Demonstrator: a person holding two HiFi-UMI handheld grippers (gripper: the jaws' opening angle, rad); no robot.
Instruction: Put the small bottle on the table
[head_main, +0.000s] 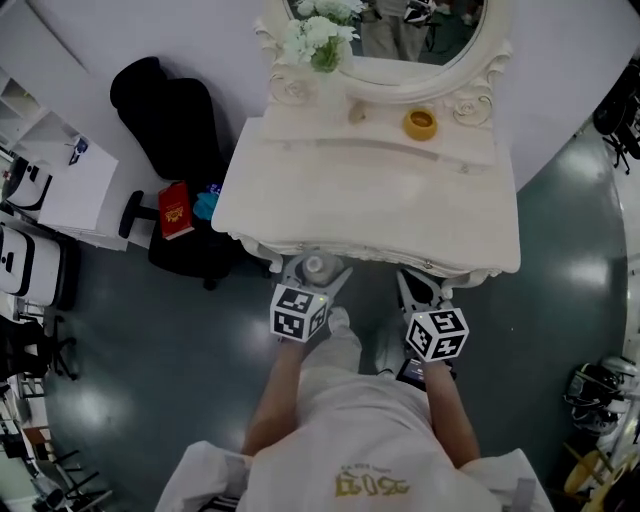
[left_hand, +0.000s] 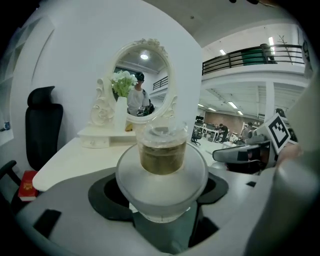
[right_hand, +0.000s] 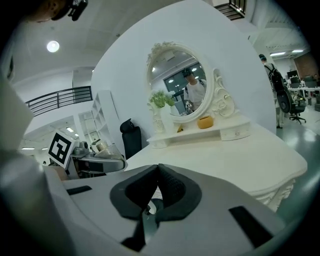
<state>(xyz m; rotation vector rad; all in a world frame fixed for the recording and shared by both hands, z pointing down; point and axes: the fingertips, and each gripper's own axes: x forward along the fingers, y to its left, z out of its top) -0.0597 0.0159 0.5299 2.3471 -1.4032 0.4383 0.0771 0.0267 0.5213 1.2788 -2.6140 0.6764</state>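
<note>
White counter (head_main: 370, 200) waits just ahead; the left gripper (left_hand: 161, 197) pinches the small bottle (left_hand: 162, 150) upright in its fingers (so nothing spills before it lands), while the right gripper (right_hand: 157, 175) has its fingers pressed together, empty.

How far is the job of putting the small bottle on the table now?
Done: the left gripper grips the small bottle between its jaws. In hand: the bottle is held at the front edge of the table, not yet on its top. Left: set it down there and open the jaws. The right gripper is shut and empty.
</note>
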